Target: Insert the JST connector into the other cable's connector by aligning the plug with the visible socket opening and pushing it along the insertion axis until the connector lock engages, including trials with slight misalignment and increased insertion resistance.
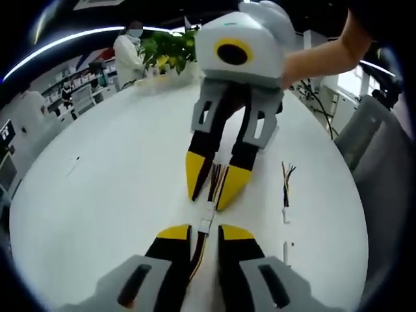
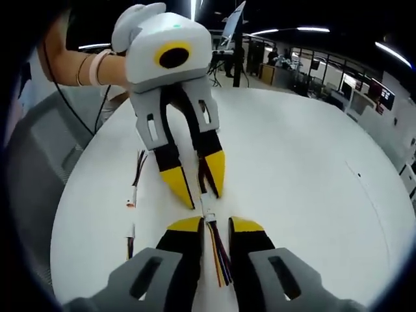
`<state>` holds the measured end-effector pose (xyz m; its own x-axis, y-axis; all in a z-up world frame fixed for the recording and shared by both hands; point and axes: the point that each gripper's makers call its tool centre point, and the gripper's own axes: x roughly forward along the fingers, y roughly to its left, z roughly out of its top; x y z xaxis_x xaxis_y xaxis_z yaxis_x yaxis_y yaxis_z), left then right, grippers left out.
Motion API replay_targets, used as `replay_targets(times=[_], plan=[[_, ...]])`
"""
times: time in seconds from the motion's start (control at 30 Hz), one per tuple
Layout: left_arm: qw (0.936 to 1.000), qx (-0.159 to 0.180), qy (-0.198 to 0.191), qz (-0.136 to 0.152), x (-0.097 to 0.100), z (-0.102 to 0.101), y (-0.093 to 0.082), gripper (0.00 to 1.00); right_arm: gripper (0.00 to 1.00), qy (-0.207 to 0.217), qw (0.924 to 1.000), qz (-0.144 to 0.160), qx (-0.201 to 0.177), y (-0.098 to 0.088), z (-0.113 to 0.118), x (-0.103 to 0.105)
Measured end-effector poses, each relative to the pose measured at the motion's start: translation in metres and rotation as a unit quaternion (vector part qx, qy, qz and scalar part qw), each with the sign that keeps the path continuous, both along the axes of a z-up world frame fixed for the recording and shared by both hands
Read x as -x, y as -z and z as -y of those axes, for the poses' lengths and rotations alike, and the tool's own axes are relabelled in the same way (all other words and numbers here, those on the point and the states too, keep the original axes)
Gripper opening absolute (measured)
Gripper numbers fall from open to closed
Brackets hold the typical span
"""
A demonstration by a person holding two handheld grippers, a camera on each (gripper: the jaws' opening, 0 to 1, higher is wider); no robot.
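On a white table two short cables with white JST connectors meet end to end. My left gripper is shut on a cable of yellow, red and black wires. Its white connector sticks out just past the yellow fingertips. Facing it, my right gripper is shut on the other cable. In the right gripper view, my right gripper holds the multicoloured wires. The white connectors lie in line between it and the left gripper. Whether they are locked together I cannot tell.
Two spare cables lie beside the grippers, also seen as loose cables. A plant and a person in a white coat are at the table's far edge. Grey chairs stand close by.
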<state>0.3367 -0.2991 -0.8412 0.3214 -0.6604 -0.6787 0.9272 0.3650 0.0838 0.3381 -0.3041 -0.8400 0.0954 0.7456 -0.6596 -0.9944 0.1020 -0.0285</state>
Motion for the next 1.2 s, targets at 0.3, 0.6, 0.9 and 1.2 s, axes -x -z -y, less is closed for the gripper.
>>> replay_targets(times=[0.3, 0.6, 0.9, 1.2], plan=[[0.9999, -0.002, 0.002, 0.015, 0.009, -0.004, -0.018, 0.10, 0.13, 0.005, 0.9999, 0.014, -0.009, -0.016, 0.000, 0.003], [0.9995, -0.002, -0.003, 0.030, 0.014, -0.005, -0.034, 0.11, 0.12, 0.004, 0.9996, 0.022, -0.017, -0.032, 0.002, 0.010], [0.9989, -0.007, -0.009, 0.046, 0.015, -0.008, -0.044, 0.14, 0.13, 0.003, 0.9993, 0.035, -0.017, -0.045, 0.004, 0.016], [0.9986, -0.005, -0.013, 0.051, 0.025, -0.009, -0.050, 0.14, 0.13, -0.004, 0.9989, 0.045, -0.016, -0.053, 0.001, 0.027]])
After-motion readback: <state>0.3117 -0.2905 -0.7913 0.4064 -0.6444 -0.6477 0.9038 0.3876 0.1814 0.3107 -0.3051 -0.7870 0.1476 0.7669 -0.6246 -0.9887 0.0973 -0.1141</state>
